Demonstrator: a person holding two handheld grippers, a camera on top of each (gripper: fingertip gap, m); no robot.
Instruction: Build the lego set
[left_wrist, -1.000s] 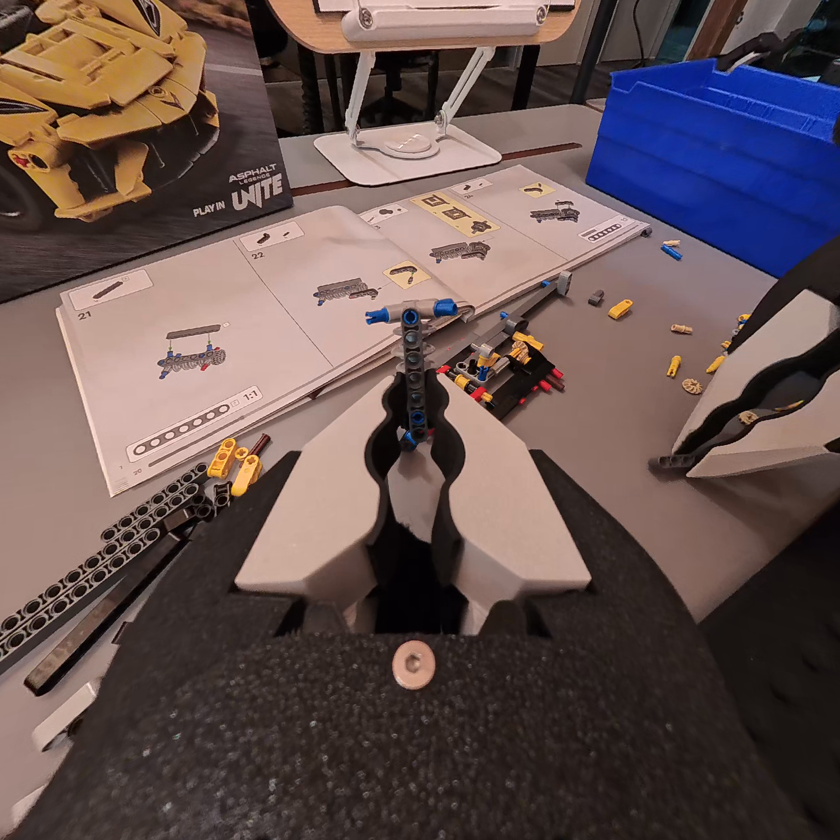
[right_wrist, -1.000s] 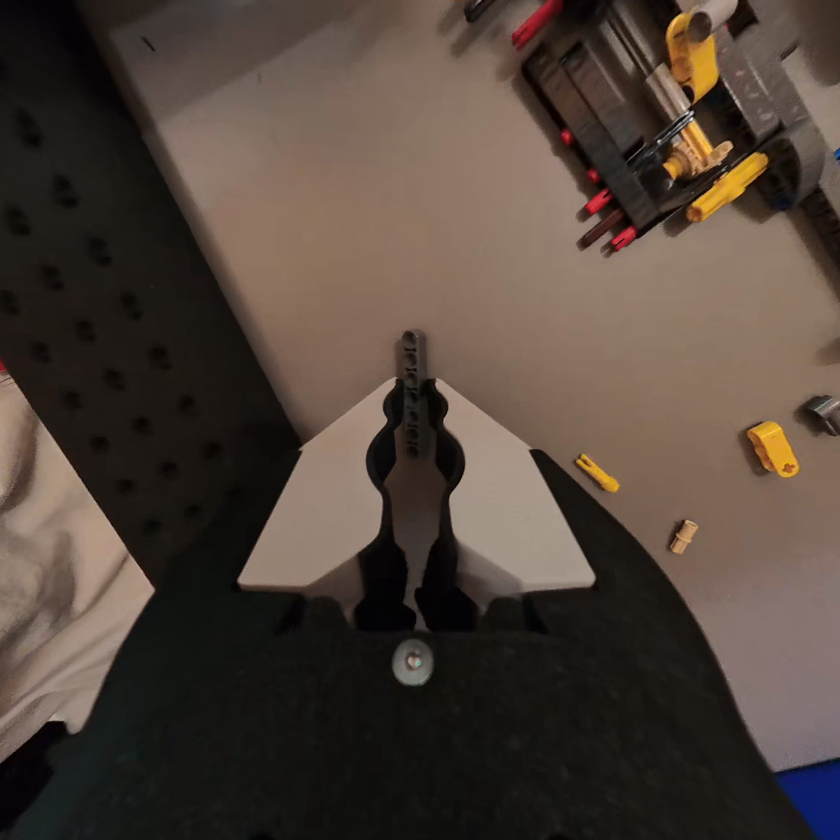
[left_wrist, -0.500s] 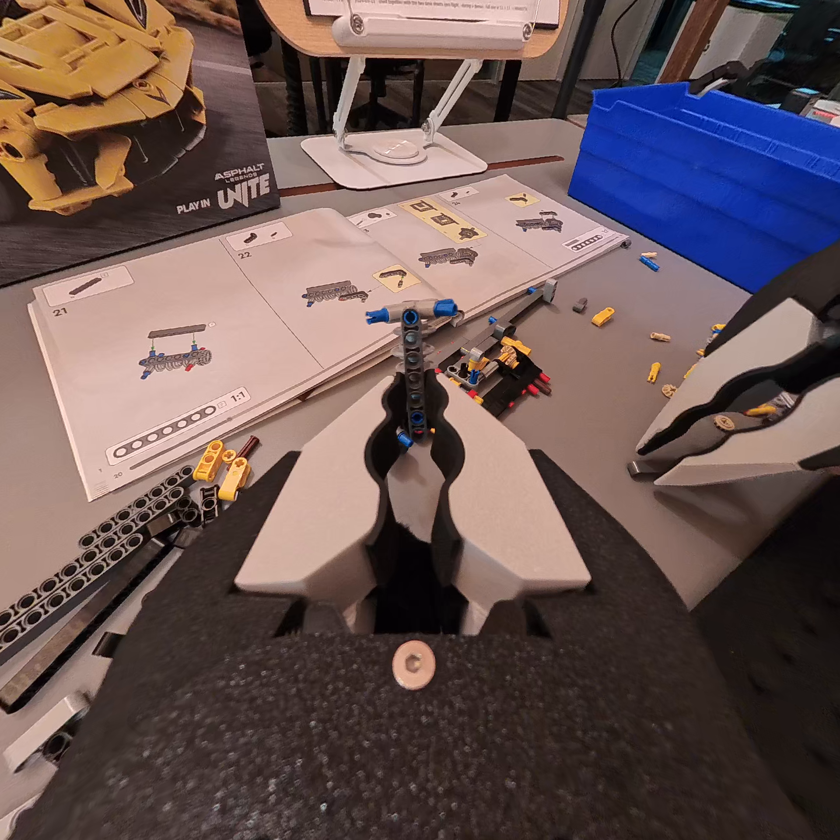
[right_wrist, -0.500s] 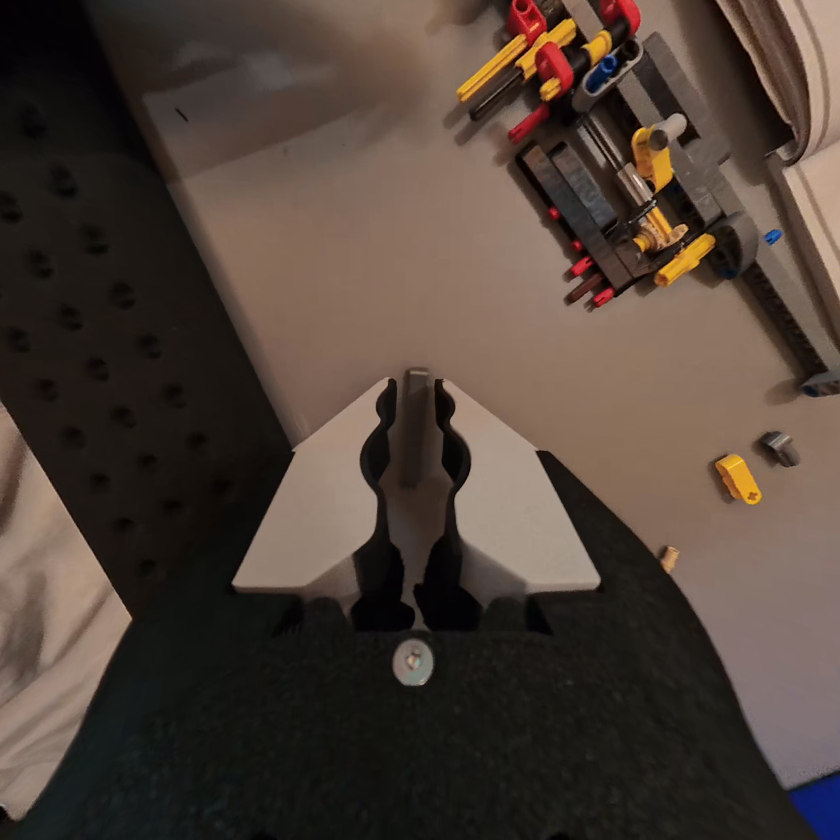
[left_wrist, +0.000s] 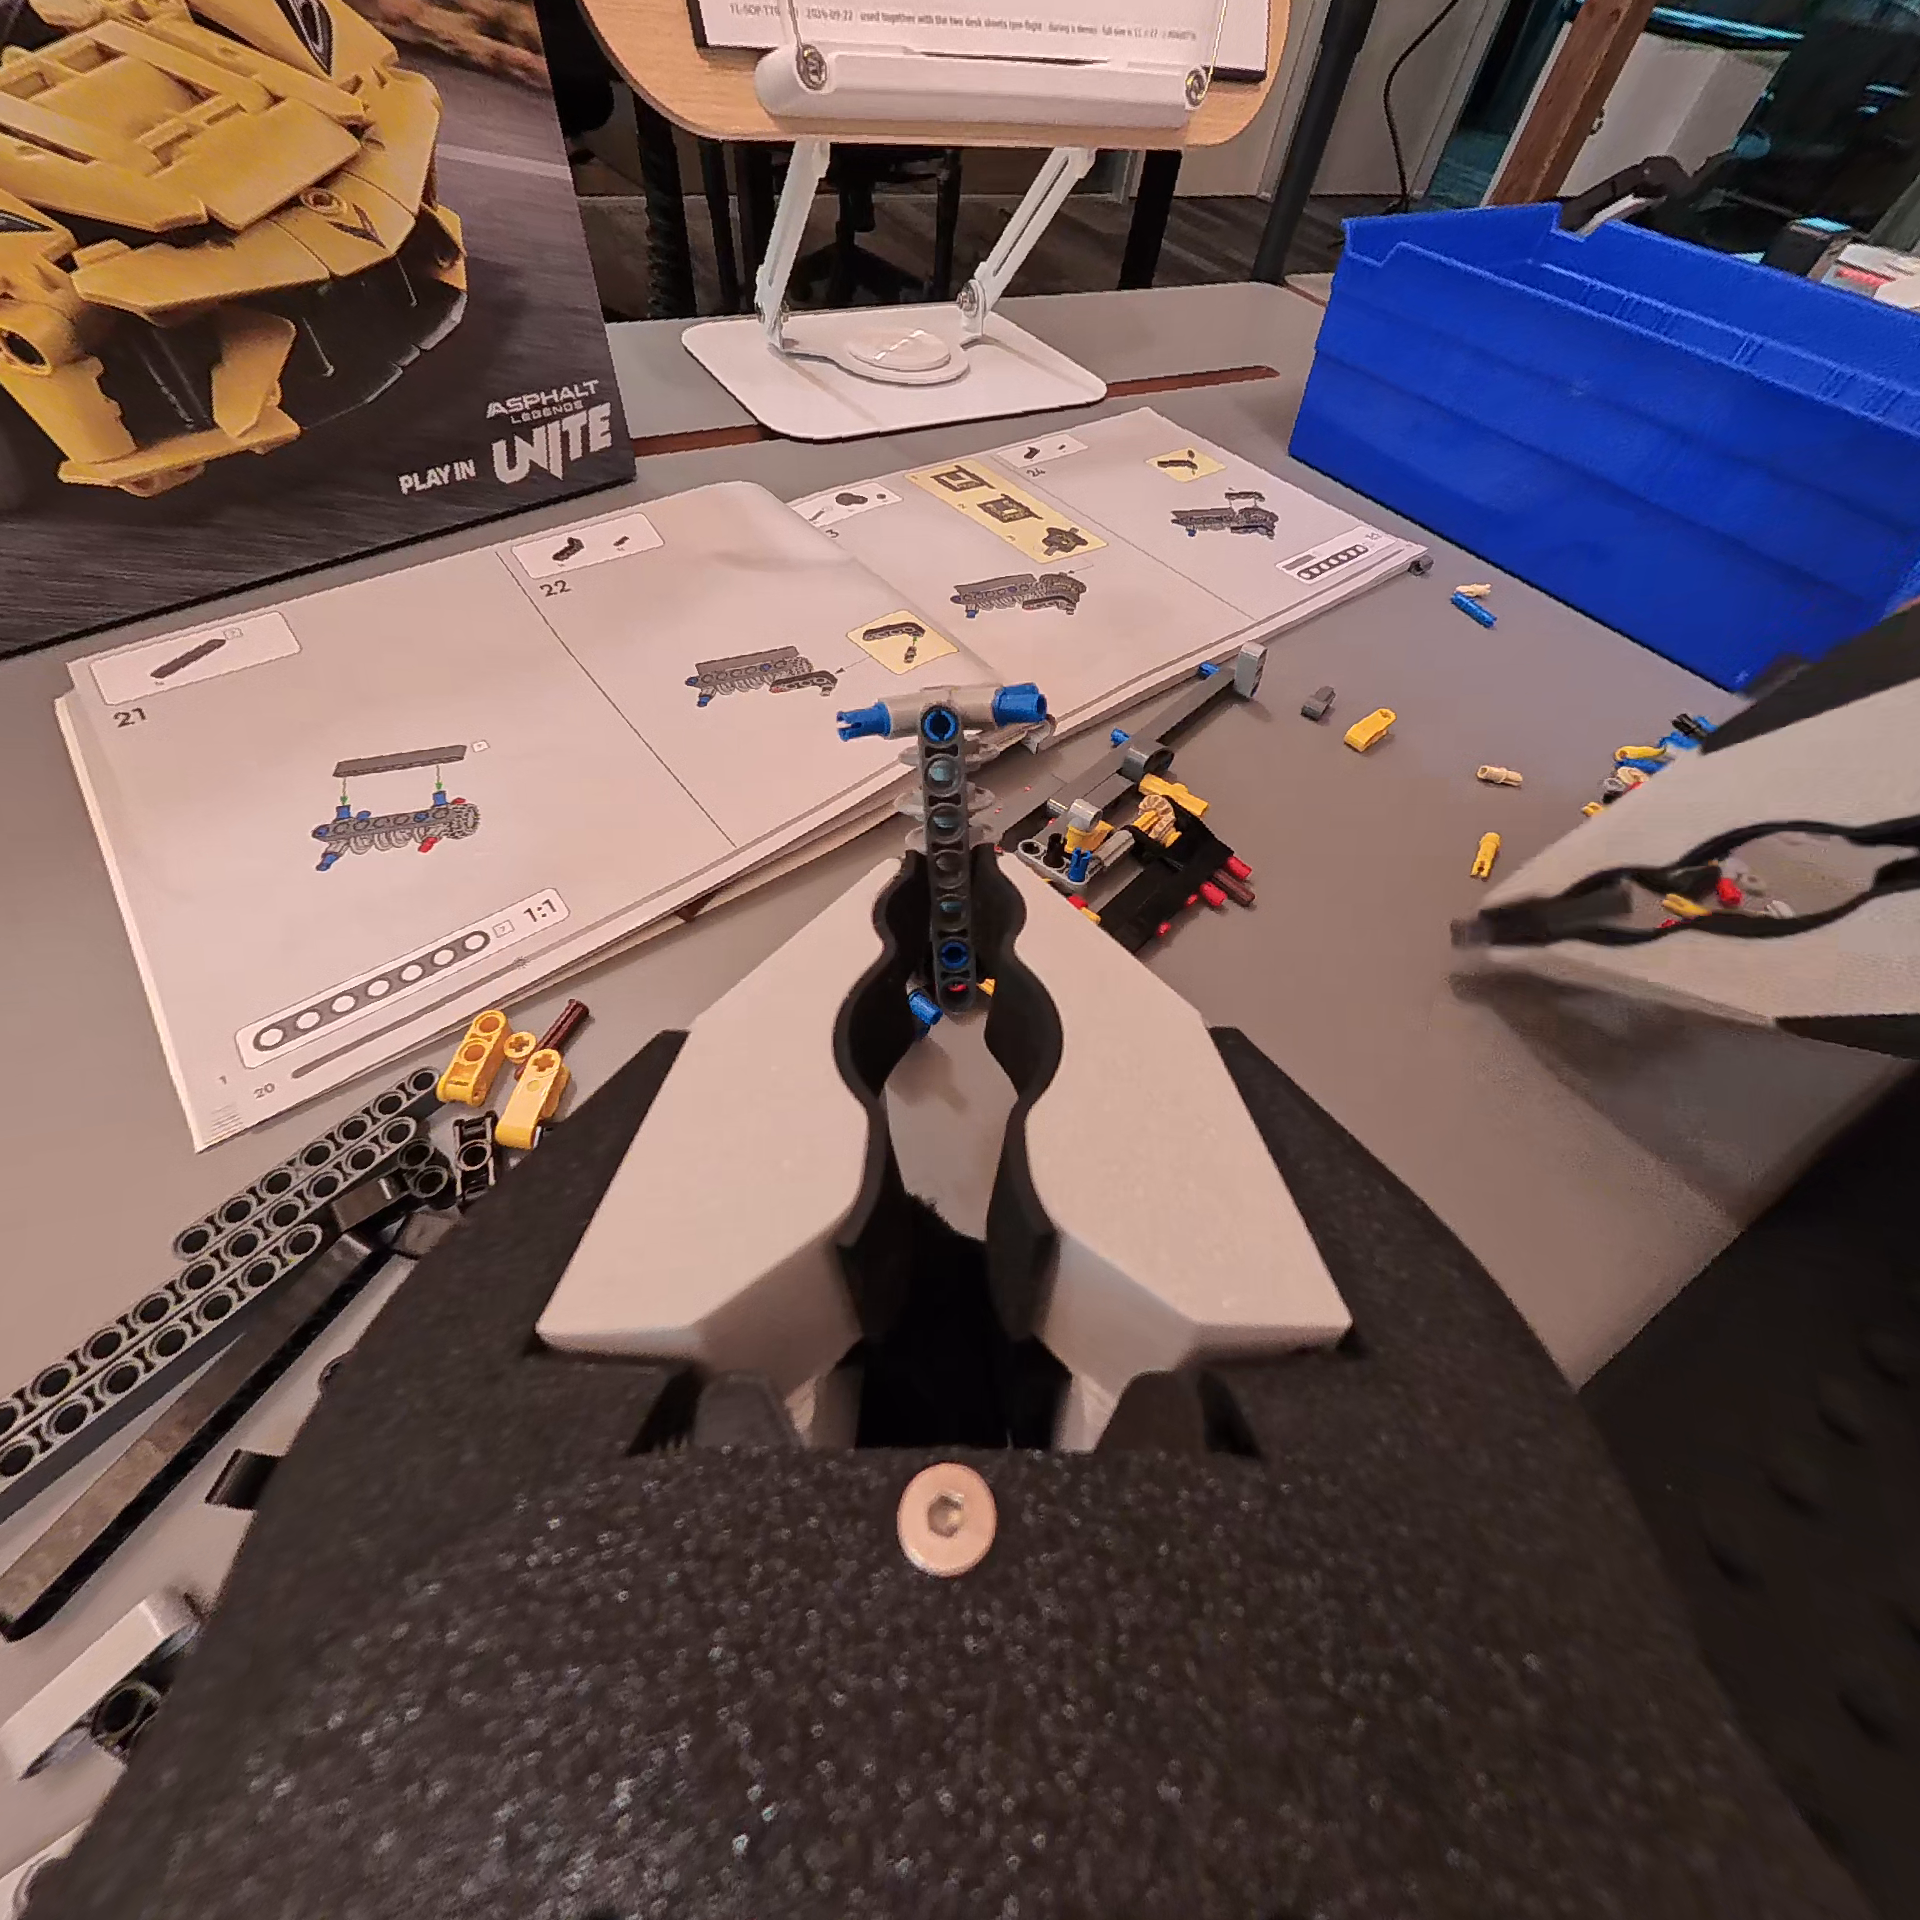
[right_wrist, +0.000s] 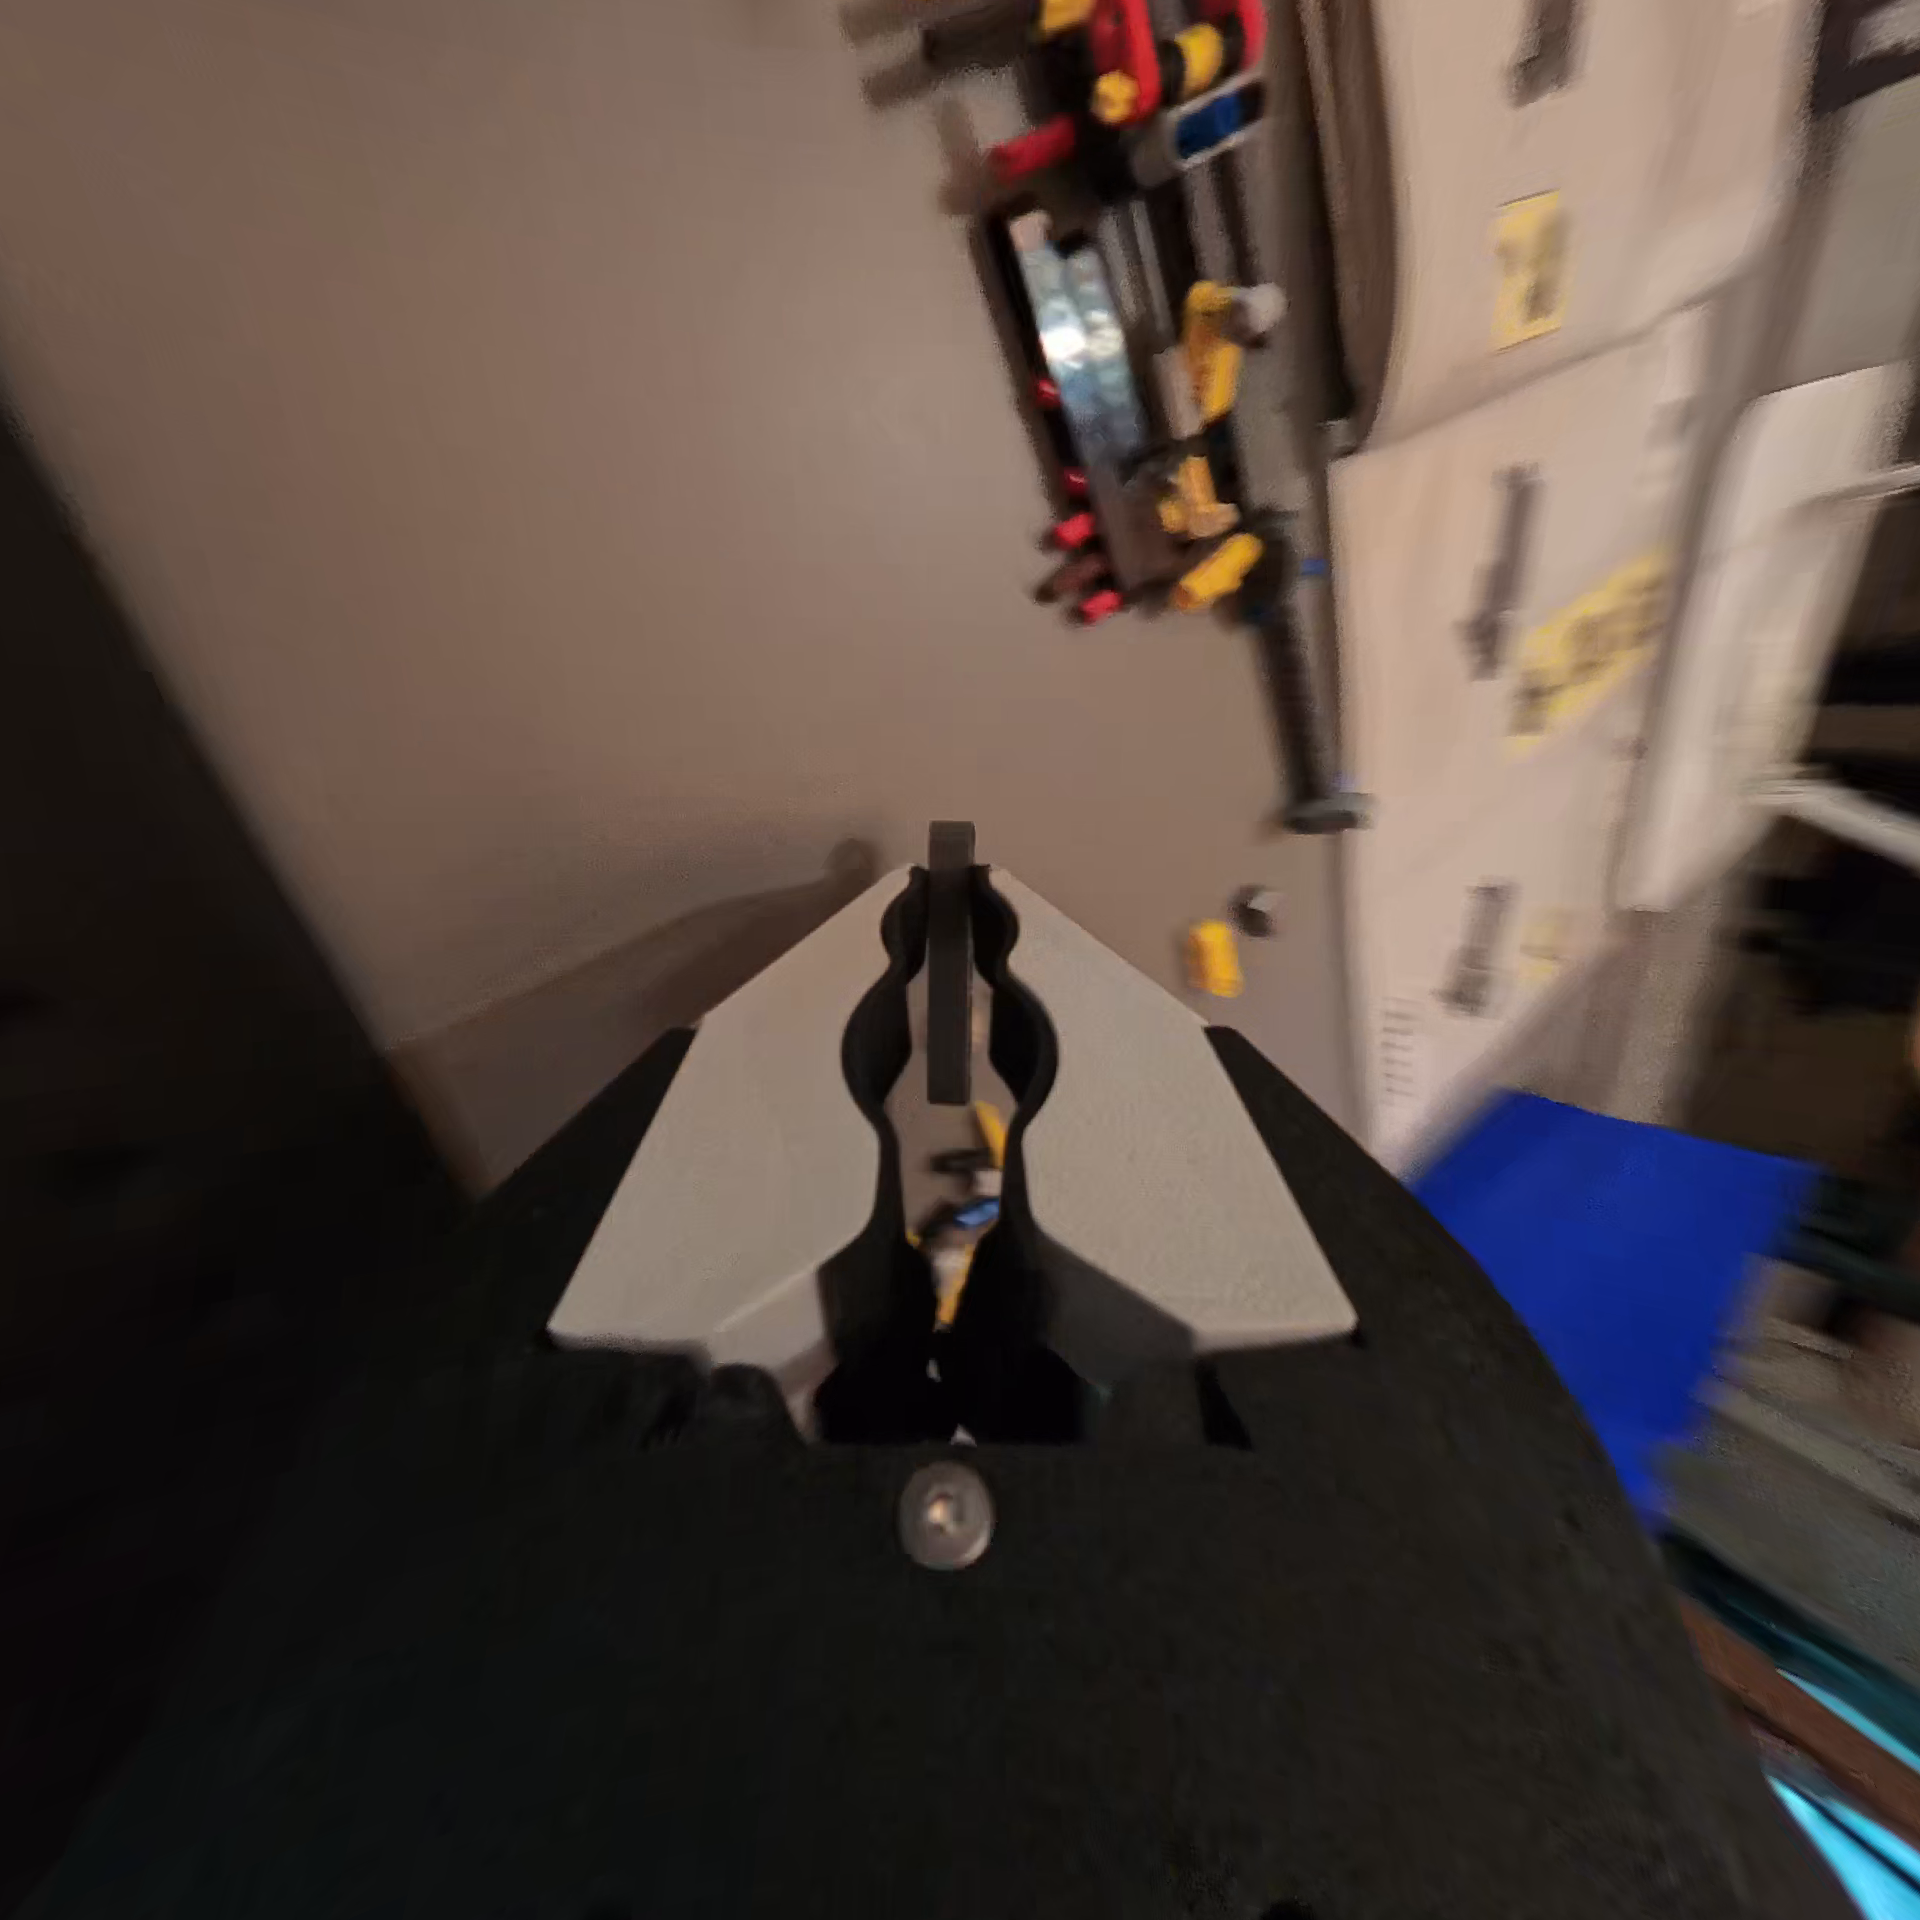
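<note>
Both jaws clamp beams: L gripper (left_wrist: 951, 935) pinned beam (left_wrist: 943, 831); R gripper (right_wrist: 951, 904) plain beam (right_wrist: 950, 977), blurred.

Right gripper (right_wrist: 951, 883) now swung toward booklet (right_wrist: 1558, 499).

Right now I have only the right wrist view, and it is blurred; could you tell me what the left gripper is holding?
Observer: The left gripper is shut on a dark beam with blue pins, held pointing away from the camera.
Operator: Thank you. Is anything fitted at the beam's far end?
Observer: Yes, a grey cross piece with blue ends sits across it.
Operator: And where is my gripper relative to that beam?
Observer: The right gripper is off to the beam's right, well apart from it, and its bar points left.
</note>
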